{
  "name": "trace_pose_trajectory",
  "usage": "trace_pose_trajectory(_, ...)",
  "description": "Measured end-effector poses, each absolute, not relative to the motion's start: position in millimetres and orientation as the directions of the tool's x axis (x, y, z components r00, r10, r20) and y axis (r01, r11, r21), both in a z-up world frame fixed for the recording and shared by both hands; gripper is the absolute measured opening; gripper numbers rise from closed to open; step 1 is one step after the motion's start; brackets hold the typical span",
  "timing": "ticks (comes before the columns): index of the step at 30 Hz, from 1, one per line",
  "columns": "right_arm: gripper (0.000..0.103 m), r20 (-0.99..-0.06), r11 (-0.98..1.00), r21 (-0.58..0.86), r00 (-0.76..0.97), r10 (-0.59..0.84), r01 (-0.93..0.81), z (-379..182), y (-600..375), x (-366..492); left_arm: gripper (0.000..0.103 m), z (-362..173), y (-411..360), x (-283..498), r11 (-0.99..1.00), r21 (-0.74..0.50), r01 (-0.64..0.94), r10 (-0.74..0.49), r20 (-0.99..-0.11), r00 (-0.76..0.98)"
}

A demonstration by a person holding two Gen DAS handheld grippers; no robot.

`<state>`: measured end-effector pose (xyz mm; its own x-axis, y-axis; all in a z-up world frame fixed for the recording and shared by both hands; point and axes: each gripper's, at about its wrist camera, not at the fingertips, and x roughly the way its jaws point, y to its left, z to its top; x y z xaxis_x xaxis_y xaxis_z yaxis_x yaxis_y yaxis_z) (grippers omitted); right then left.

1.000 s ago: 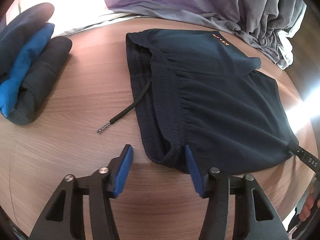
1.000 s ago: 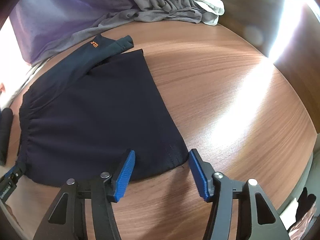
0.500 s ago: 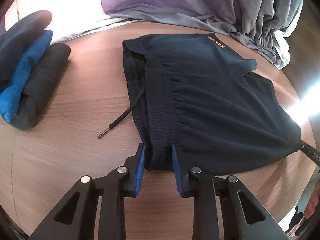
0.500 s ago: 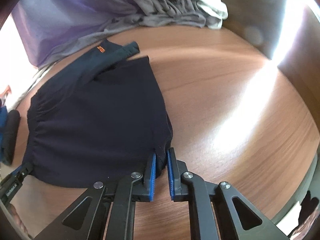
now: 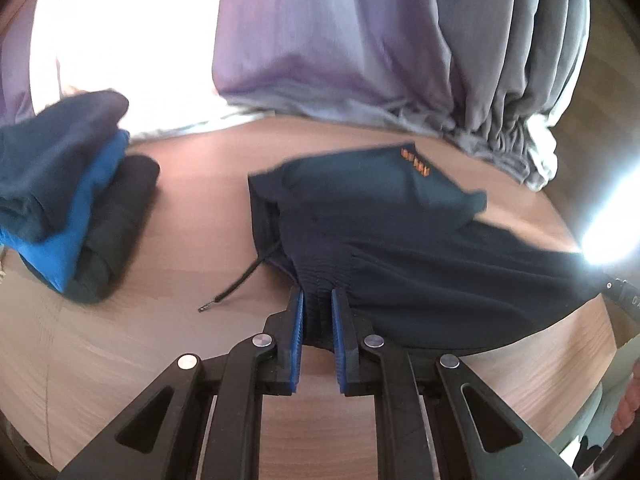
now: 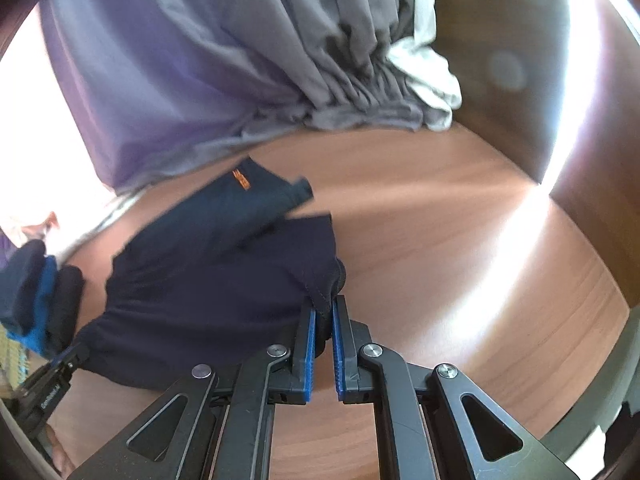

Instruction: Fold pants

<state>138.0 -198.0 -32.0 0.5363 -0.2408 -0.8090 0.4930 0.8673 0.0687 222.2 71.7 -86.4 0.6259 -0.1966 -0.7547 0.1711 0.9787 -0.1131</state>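
A round wooden table (image 5: 192, 208) is seen from both wrist views, backed by a long grey-purple curtain (image 5: 340, 40) whose gathered hem rests on the far edge. The dark navy pants (image 5: 400, 248) are laid across the middle of the table, with their near edge raised off the wood and their far part, marked by an orange logo (image 5: 416, 162), still lying flat. A stack of folded clothes (image 5: 68, 200) in navy, blue and black is set well apart at the left of the table.

The gathered waistband corner is clenched by the left gripper (image 5: 317, 300), whose jaws have just been closing on it, with the fabric pinched between the blue pads (image 5: 297, 320). The hem corner is gripped between the clenched jaws of the right gripper (image 6: 324, 312). A black drawstring (image 5: 240, 280) is left trailing from the waistband onto the wood beside the left gripper.
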Motion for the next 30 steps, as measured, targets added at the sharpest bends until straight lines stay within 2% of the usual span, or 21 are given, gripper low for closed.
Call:
trace_pose_trajectory(10,0.008,-0.713,0.902,0.089,0.659,-0.239,0.423,20.8,-191.3,148.5,0.014,-38.0,74.6,220.3,0.979,-0.096,0.178,-0.196,-0.671,0.715)
trace_pose_trajectory(16,0.008,-0.636,0.927,0.098,0.739,-0.223,0.363,55.1,-186.0,166.3,0.014,-19.5,79.5,229.5,0.983,-0.09,0.157,-0.177,-0.664,0.727)
trace_pose_trajectory(22,0.008,-0.627,0.947,0.067,0.751,-0.206,0.315,59.1,-187.1,207.1,0.014,-17.2,80.5,254.7,0.987,-0.061,0.151,-0.151,-0.684,0.714)
trace_pose_trajectory(30,0.008,-0.685,0.967,0.025,0.708,-0.168,0.253,33.3,-191.3,266.2,0.015,-41.3,90.2,297.1,0.99,-0.054,0.129,-0.125,-0.75,0.65)
